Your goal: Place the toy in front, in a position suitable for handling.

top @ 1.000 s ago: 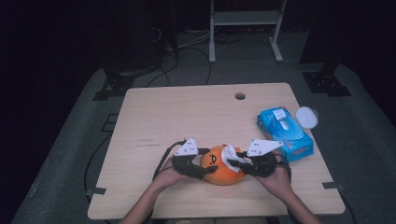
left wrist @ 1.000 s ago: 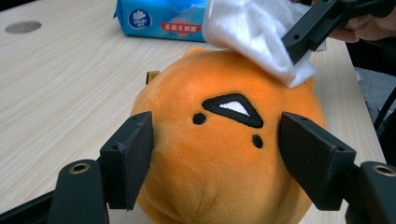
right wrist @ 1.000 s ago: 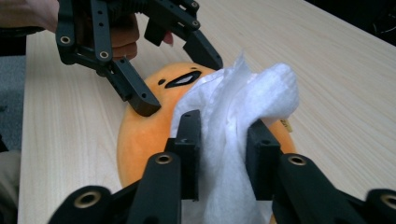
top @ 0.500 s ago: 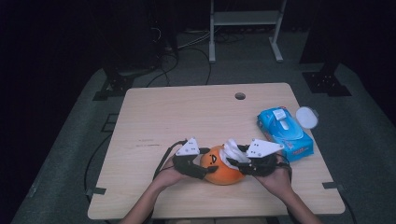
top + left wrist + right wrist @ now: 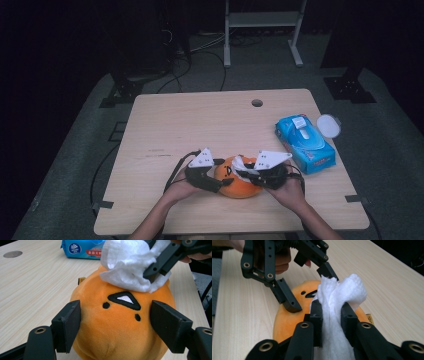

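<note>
Black jointed gripper point(image 5: 331, 315) linkage with brass-ringed pivots, grey three-cornered top plate.

— Where does the high view sit?
— Above the person's edge of the table point(image 5: 165, 125), facing forward and down, far enough to take in the whole tabletop and the dark floor beyond.
— And the left gripper view?
— It rides low on the left gripper point(image 5: 117, 322), close up, looking along its jaws across the orange plush toy point(image 5: 120, 325) toward the blue wet-wipe pack point(image 5: 80, 248).
— The right gripper view?
— Equally near, on the right gripper point(image 5: 331, 315), facing the opposite way over the white wipe point(image 5: 339, 297).
— What do they share?
— The plush toy point(image 5: 239, 177) and wipe appear in all three; each gripper view also catches the other gripper.
</note>
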The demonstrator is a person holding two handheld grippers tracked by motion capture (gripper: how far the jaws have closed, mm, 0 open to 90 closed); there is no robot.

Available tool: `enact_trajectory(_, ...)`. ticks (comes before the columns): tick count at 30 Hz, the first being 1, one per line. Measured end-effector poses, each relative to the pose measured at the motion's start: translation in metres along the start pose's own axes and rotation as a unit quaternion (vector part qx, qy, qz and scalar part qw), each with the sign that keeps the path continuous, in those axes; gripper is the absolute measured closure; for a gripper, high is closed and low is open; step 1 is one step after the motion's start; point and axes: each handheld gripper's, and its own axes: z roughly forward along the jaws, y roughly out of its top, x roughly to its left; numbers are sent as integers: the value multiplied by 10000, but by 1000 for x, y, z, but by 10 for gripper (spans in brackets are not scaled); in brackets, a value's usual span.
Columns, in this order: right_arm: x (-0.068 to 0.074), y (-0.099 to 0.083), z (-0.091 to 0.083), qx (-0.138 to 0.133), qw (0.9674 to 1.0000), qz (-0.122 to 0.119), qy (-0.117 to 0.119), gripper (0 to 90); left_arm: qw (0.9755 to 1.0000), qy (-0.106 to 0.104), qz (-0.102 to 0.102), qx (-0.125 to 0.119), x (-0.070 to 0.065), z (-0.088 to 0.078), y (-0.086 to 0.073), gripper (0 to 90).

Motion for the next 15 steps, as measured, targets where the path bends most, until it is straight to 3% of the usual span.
enact_trajectory(4,-9,-4,-6,-78,9995,306,36,802,9999,-30,-98,-15,2,0,-2,258)
enact_trajectory(11,-16,-20,-20,23,9983,570,-70,815,9999,-23,-143,-21,3,2,-3,259)
enact_trajectory(15,-5,-14,-20,-61,9989,426,165,815,9992,82,-379,-96,7,5,-2,259)
